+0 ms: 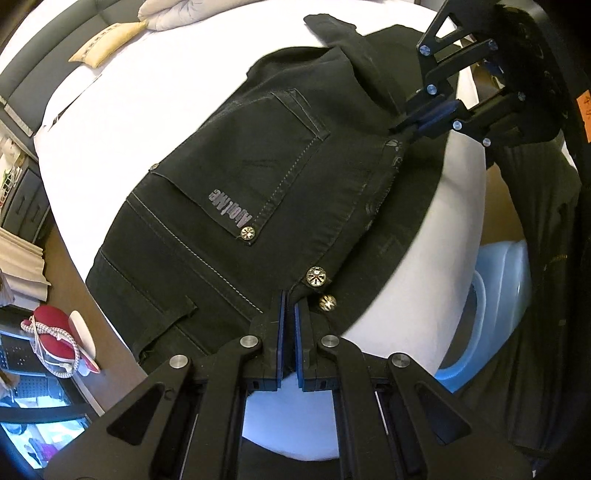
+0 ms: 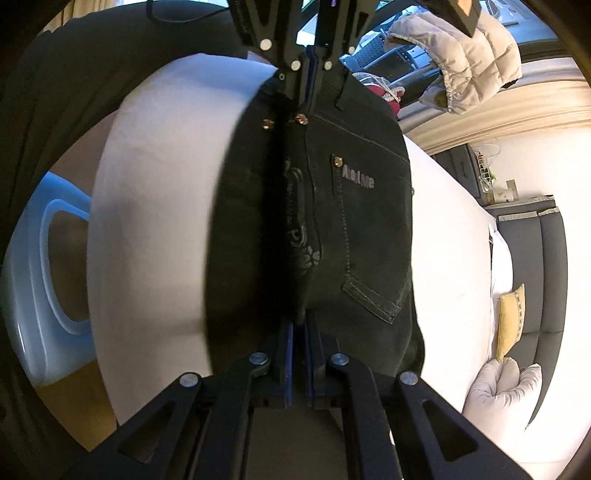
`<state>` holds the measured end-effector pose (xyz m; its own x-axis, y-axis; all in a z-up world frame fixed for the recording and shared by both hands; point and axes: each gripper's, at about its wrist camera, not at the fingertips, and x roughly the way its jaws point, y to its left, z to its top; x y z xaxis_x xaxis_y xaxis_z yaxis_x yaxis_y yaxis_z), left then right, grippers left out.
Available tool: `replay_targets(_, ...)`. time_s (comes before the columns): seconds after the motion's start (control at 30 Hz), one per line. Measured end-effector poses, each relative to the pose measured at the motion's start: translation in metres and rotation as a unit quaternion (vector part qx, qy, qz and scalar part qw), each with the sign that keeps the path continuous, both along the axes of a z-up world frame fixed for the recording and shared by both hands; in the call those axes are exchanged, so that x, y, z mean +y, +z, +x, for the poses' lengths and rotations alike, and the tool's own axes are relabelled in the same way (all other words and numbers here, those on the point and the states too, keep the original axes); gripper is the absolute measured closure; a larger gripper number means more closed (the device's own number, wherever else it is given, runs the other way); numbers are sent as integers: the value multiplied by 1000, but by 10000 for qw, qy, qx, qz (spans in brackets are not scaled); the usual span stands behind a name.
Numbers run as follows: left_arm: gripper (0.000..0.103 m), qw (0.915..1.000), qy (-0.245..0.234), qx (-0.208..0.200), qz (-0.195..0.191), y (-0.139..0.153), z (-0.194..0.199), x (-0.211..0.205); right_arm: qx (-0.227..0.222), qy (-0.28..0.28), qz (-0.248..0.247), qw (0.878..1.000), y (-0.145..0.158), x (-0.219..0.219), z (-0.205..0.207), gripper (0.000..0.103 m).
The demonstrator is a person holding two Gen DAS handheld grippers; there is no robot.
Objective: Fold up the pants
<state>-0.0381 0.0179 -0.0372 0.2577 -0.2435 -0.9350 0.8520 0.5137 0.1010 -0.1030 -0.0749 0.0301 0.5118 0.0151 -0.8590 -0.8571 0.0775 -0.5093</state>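
While its fingers pinch the waistband edge beside two metal studs [image 1: 316,276], the left gripper [image 1: 290,306] holds one end of the black pants [image 1: 229,177]. At the other end of that folded edge, the right gripper [image 2: 299,325] is clamped on the fabric too. Between them the pants lie on the white bed [image 1: 122,110], near its edge, back pocket [image 1: 266,162] up with a grey logo [image 1: 231,210]. Farther off, a yellow cushion [image 1: 107,44] and a pale pillow [image 1: 173,14] rest on the bed; a light blue bin [image 2: 40,288] stands beside it.
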Motion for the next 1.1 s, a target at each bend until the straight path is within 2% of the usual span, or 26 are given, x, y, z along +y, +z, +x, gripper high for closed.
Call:
replay_targets(0.13, 100, 9999, -140, -60, 80, 1, -9, -11, -43, 16, -124, 9999, -4, -1, -5, 97)
replay_targets(0.57, 100, 9998, -179, -16, 78, -1, -20, 0, -53, -65, -172, 9998, -9, 4, -21, 97)
replay_targets(0.77, 95, 9997, 178, 81, -169, -7, -12, 9, -34, -284, -194, 9994, -25, 10, -14, 95)
replay_targets(0.83, 93, 9991, 290, 176, -258, -3, -12, 13, -75, -411, -153, 9990, -28, 14, -13, 93)
replay_targets(0.93, 88, 9994, 203, 246, -157, 7, -18, 16, -31, -773, 56, 9970, -30, 15, -6, 93)
replay_targets(1.0, 88, 9987, 186, 437, -170, 20, -19, 19, 0, -933, 154, 9955, -30, 15, -3, 92)
replay_targets(1.1, 88, 9965, 399, 305, -663, 51, -15, 22, -4, -1142, 293, 9930, -32, 16, 1, 92)
